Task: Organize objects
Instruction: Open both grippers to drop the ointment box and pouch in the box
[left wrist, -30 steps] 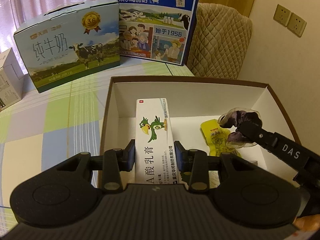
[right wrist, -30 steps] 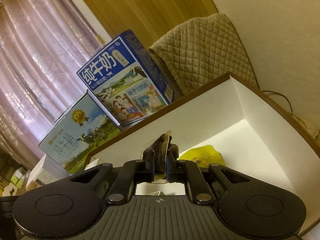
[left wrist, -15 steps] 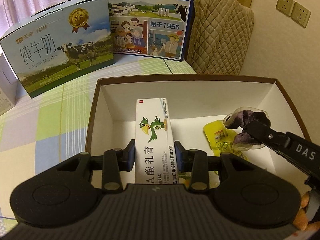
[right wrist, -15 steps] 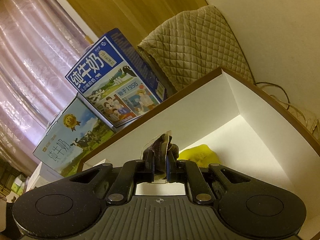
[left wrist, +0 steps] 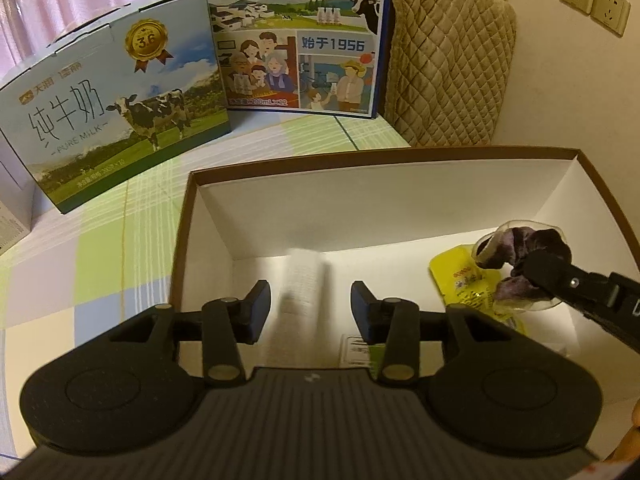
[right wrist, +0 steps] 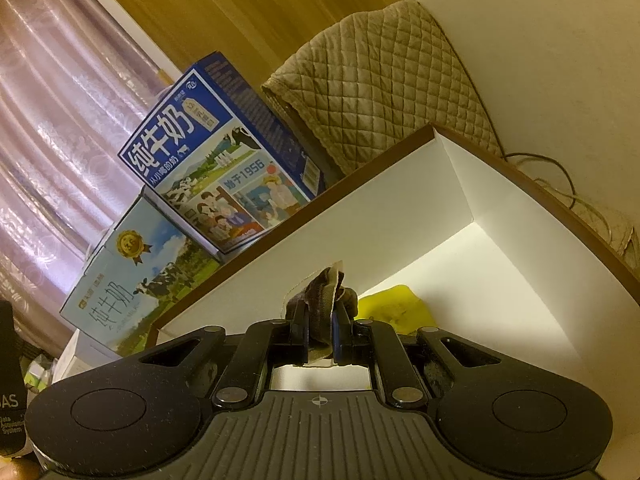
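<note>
We see white carton (left wrist: 303,284) blurred between spread left hand-held gripper (left wrist: 310,305); right hand-held gripper (right wrist: 320,330) clamps purple scrunchie packet (right wrist: 325,305) over box (left wrist: 400,196).

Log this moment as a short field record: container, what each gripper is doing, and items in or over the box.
container: open white box with brown rim, on a checked tablecloth
left gripper: open, jaws apart over the box
white ointment carton: motion-blurred between the open jaws, not gripped
right gripper: shut on a purple item in clear wrap, held over the box
yellow sachet: lying on the box floor beneath the purple item
background: two milk cartons, quilted cover
</note>
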A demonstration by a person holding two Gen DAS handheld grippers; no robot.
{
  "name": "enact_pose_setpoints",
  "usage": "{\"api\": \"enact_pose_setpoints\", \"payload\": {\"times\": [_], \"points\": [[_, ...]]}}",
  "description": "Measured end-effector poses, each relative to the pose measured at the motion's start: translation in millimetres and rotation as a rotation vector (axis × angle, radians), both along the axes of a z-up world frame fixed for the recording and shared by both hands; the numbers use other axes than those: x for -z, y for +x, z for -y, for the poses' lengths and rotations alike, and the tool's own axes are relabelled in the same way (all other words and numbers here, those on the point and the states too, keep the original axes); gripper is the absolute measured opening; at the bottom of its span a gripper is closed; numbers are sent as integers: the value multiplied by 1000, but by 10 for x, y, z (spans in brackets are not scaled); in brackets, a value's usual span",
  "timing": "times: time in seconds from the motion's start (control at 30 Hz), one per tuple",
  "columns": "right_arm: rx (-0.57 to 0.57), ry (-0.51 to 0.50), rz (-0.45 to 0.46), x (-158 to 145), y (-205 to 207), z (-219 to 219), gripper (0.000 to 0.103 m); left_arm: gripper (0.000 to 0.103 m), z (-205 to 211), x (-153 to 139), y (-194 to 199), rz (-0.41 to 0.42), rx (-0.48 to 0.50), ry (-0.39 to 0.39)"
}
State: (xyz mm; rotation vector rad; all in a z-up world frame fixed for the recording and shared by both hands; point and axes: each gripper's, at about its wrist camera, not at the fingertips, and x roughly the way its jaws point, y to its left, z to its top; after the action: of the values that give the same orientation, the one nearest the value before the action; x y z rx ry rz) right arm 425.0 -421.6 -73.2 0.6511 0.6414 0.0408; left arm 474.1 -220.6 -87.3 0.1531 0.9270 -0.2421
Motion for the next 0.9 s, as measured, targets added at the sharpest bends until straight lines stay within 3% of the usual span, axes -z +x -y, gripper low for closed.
{"api": "enact_pose_setpoints", "payload": {"times": [0.47,0.53,0.6,0.63,0.9], "points": [[-8,52,4,17,42,-10,7,45,-219,-163,-194,29,6,-36],[-16,87,25,-10,56,-14,17,46,-248,-192,-220,31,4,-49],[-13,122,38,-31,63,-8,64,48,-273,-216,-242,32,4,-60],[6,124,47,-43,48,-3,69,48,-283,-225,-255,32,6,-63],[15,131,28,-68,47,47,69,54,-361,-245,-342,28,1,-79]]}}
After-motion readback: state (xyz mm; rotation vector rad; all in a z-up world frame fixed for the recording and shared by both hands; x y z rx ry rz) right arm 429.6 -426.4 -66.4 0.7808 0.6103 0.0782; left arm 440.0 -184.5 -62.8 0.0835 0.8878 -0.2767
